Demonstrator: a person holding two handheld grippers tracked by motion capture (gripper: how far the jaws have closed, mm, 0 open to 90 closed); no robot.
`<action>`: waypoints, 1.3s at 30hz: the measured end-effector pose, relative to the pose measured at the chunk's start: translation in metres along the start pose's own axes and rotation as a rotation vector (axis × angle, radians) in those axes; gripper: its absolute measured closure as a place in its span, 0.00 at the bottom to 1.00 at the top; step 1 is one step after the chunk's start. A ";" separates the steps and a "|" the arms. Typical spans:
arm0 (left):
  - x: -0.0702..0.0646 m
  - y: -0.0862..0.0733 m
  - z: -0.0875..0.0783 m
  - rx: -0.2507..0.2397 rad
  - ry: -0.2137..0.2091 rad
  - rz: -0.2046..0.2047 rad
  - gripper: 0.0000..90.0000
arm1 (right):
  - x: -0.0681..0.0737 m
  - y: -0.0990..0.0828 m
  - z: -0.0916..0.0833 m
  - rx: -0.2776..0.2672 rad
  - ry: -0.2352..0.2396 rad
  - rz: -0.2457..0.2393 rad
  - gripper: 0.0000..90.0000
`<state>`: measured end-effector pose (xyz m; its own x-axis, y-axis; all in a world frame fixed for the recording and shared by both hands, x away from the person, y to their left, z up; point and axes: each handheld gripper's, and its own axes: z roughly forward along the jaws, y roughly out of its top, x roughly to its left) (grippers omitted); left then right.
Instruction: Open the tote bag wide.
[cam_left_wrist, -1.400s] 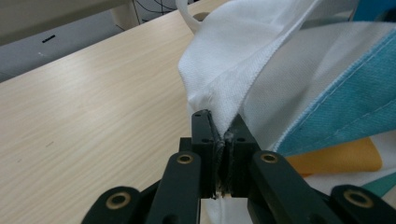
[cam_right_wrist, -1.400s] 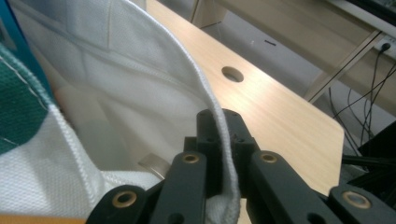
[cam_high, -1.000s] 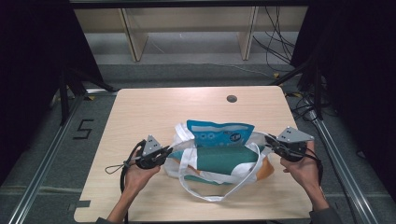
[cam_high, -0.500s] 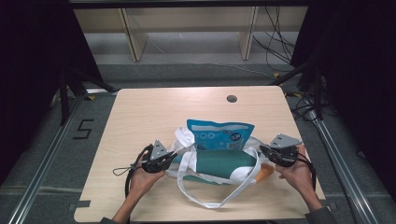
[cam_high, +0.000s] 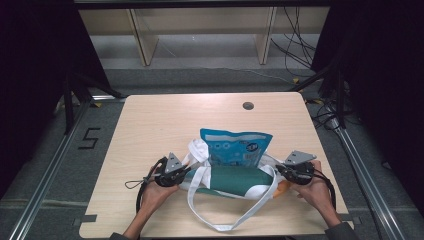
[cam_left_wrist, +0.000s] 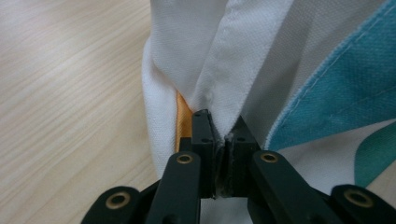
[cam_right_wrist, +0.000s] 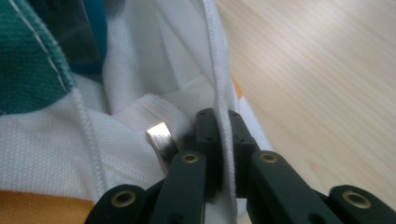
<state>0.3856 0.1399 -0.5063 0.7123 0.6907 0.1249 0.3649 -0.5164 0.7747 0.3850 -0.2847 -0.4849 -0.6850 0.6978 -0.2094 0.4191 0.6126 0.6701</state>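
A white cloth bag (cam_high: 235, 181) with teal and orange panels lies near the front of the wooden table (cam_high: 150, 125). A blue snack packet (cam_high: 235, 147) stands out of its mouth. My left gripper (cam_high: 186, 171) is at the bag's left end, shut on a fold of its white rim (cam_left_wrist: 219, 79). At the right end my right gripper (cam_high: 278, 171) is shut on the bag's white edge (cam_right_wrist: 219, 93). A white strap (cam_high: 220, 220) loops toward the front edge.
A dark round hole (cam_high: 248, 106) sits near the table's far edge. Wooden shelf legs (cam_high: 145, 45) and cables (cam_high: 300, 55) stand on the floor behind. Metal rails (cam_high: 45, 180) run along both sides. A "5" mark (cam_high: 89, 138) is on the floor at the left.
Both grippers have sunk toward the table with the bag's ends in them. The bag has settled lower and flatter, and the strap lies further out toward the front edge.
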 end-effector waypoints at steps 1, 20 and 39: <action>0.000 0.000 0.000 0.000 0.000 0.000 0.94 | 0.000 0.000 0.000 0.000 0.000 0.000 0.97; -0.001 0.009 -0.013 0.028 0.036 -0.014 0.69 | -0.013 0.001 -0.010 -0.052 -0.032 0.123 0.68; -0.007 0.064 -0.040 -0.122 -0.039 -0.031 0.49 | 0.025 0.059 -0.085 -0.318 0.158 0.077 0.56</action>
<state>0.3798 0.1223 -0.4324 0.7254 0.6839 0.0777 0.3127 -0.4280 0.8480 0.3422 -0.2623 -0.3900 -0.7525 0.6564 -0.0539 0.2841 0.3973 0.8726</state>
